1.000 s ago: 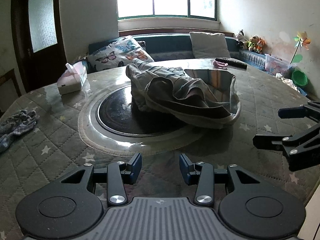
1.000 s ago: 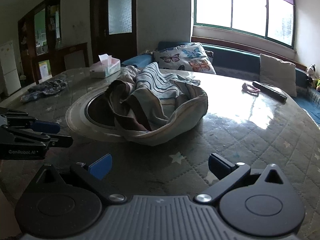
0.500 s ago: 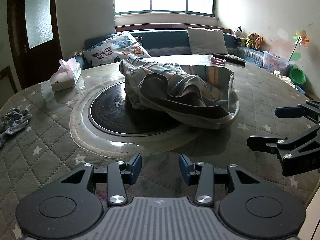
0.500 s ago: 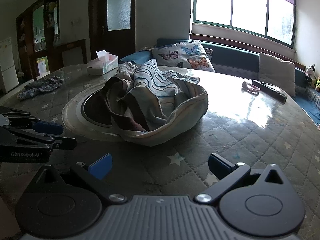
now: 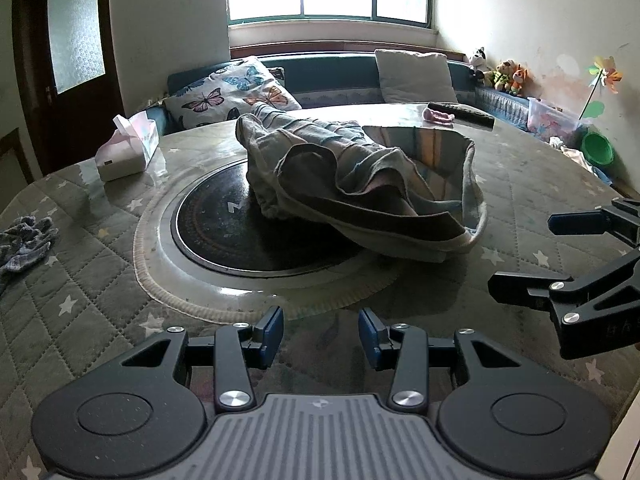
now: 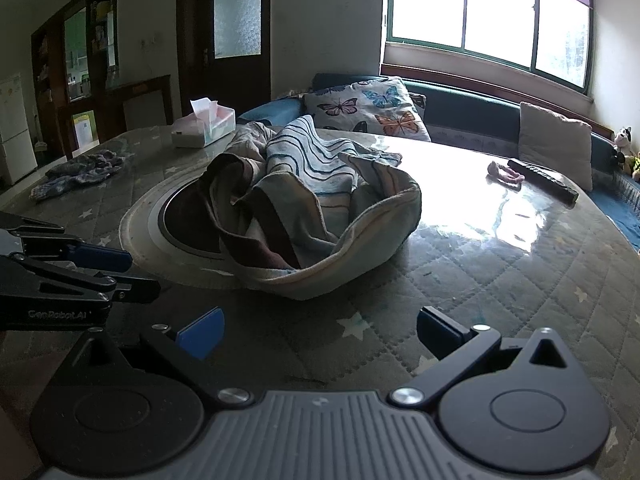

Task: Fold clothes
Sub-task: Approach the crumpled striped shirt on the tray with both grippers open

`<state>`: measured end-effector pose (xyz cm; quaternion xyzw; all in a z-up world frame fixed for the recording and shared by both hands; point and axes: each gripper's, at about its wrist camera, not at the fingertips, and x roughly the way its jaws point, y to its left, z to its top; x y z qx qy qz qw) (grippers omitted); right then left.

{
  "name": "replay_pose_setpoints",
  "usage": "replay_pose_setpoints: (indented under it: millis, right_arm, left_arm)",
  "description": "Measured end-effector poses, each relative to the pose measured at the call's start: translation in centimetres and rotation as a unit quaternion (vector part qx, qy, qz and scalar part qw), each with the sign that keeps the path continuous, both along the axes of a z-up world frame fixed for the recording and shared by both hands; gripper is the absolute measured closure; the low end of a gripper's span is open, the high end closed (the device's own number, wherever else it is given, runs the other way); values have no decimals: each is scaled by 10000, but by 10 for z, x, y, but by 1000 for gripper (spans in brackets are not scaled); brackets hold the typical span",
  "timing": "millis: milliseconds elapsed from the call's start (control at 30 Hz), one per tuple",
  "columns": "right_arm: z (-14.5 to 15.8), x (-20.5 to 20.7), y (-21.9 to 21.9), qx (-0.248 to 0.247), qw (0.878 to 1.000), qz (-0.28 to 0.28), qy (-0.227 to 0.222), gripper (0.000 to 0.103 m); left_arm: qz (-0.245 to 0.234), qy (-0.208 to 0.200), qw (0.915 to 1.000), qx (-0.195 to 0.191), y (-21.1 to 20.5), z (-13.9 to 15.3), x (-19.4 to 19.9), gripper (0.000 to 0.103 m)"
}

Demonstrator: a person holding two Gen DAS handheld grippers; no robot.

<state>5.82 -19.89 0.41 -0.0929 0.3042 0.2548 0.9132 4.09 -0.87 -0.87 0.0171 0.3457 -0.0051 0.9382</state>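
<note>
A crumpled striped garment (image 5: 360, 188) in grey, blue and brown lies in a heap on the round table, partly over the dark centre disc (image 5: 224, 236). It also shows in the right wrist view (image 6: 312, 208). My left gripper (image 5: 320, 336) is open and empty, above the table's near edge, short of the heap. My right gripper (image 6: 316, 332) is open wide and empty, also short of the heap. The right gripper shows at the right of the left wrist view (image 5: 560, 256). The left gripper shows at the left of the right wrist view (image 6: 116, 272).
A tissue box (image 5: 128, 152) stands at the table's back left. A small blue-grey cloth (image 5: 24, 240) lies at the left edge. A remote (image 6: 544, 176) and a pink item (image 6: 504, 174) lie at the far right. A bench with cushions (image 5: 232, 92) runs behind the table.
Both grippers have moved forward a little toward the garment heap, which looks larger. The jaws keep the same opening. The garment has not moved.
</note>
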Motion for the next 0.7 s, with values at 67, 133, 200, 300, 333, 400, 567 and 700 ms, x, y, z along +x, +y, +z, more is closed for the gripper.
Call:
replay_pose_setpoints:
  millis: [67,133,200,300,333,400,567,700]
  right_arm:
    - [1,2,1,2,10000,-3,1,0]
    - [1,4,2,2,10000,5,3,0]
    - [2,6,3,-3,10000,17,-3,0]
    - [4,9,4,4,10000,33,-3,0]
    - [4,10,5,6,10000,40,-1,0]
    - [5,12,6,8,10000,51,4,0]
    - [7,16,7,26,10000,64,-2,0]
    - [11,20,8,35,10000,83,-31,0]
  left_arm:
    - [12,13,10000,-9,1,0,2,59]
    - [12,16,10000,-13,1,0,4,59]
    - [14,26,10000,-14,1,1,6,59]
    - [18,26,10000,-7,2,1,8,59]
    - [22,27,10000,-8,2,2,9,59]
    - [25,34,10000,-12,3,2,10,59]
    - [18,37,10000,-2,3,4,15,59]
    - [21,18,10000,-3,3,7,20,59]
